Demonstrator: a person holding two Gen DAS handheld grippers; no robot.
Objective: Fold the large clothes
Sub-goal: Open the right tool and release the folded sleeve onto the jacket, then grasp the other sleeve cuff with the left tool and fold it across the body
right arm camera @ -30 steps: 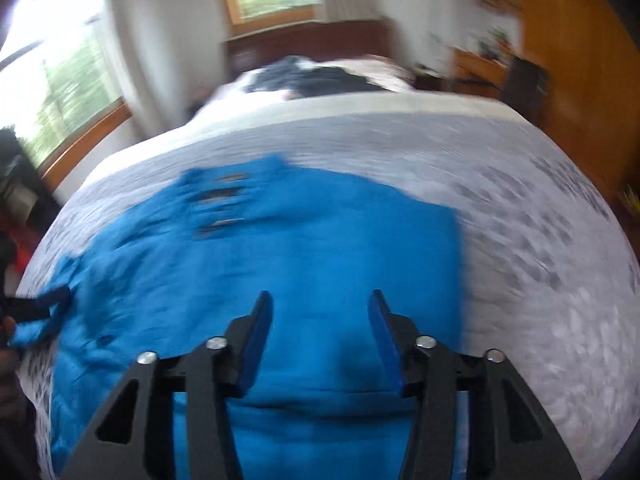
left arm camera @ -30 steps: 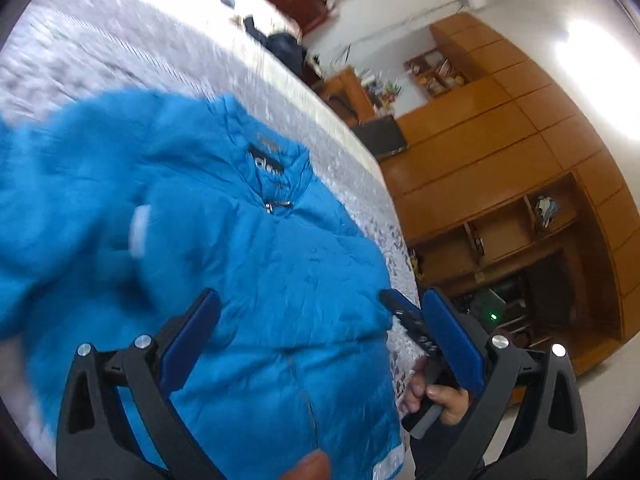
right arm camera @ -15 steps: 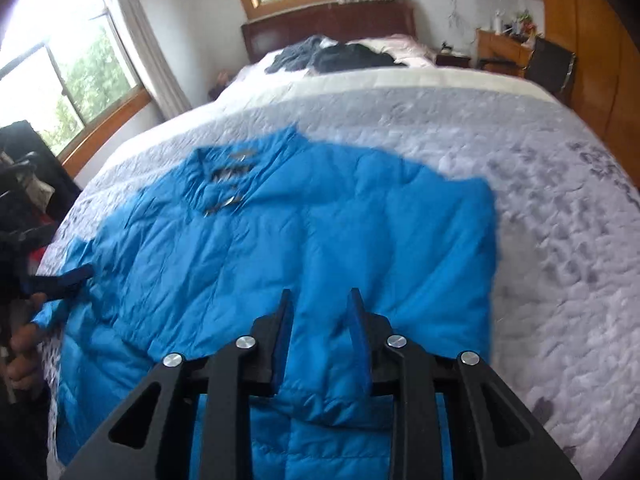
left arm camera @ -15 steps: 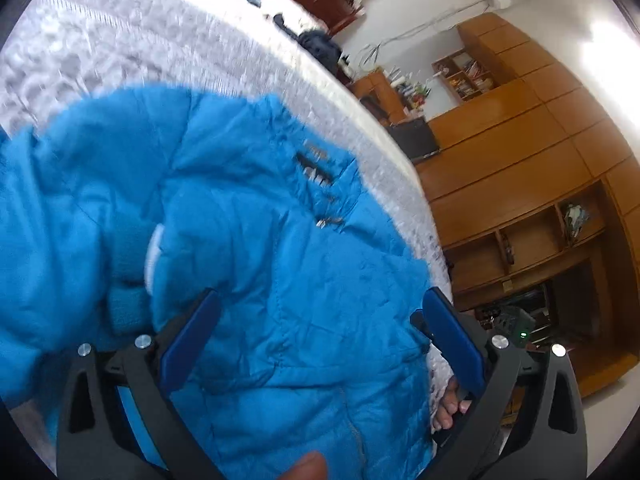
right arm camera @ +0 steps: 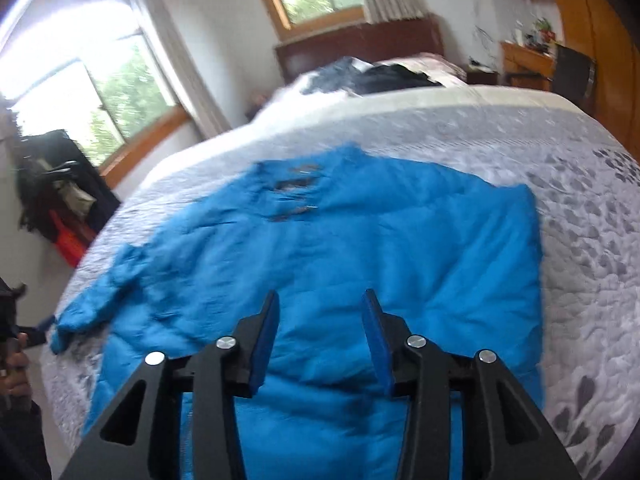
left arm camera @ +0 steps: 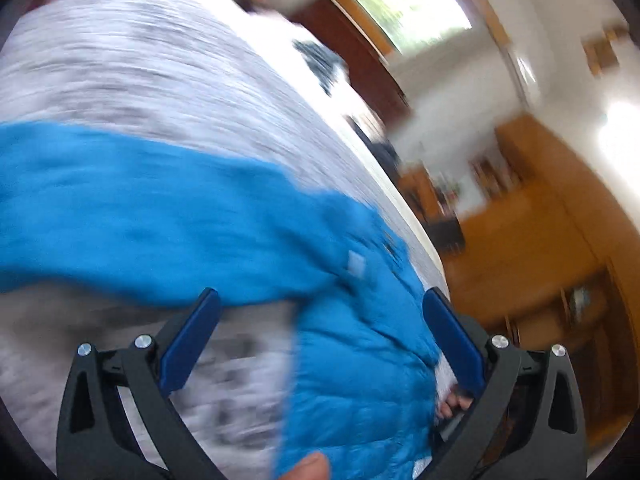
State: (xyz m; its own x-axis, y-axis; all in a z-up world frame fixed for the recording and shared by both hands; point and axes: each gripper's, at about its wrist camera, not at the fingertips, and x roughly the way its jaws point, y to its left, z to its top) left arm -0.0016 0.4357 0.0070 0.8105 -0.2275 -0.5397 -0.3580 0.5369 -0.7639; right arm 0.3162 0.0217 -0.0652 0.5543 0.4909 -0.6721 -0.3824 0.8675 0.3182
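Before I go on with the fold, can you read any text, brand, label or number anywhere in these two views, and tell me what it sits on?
None can be read.
Blue jacket, dark marks at the collar: blurred, unreadable.
Small pale tag on the jacket in the left wrist view: motion-blurred, unreadable.
Grey bedspread: pattern only, no lettering.

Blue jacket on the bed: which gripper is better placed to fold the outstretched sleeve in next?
Probably left. The left gripper hangs open right beside the outstretched sleeve of the blue jacket. The right gripper, also open, sits over the jacket's lower body, away from that sleeve.
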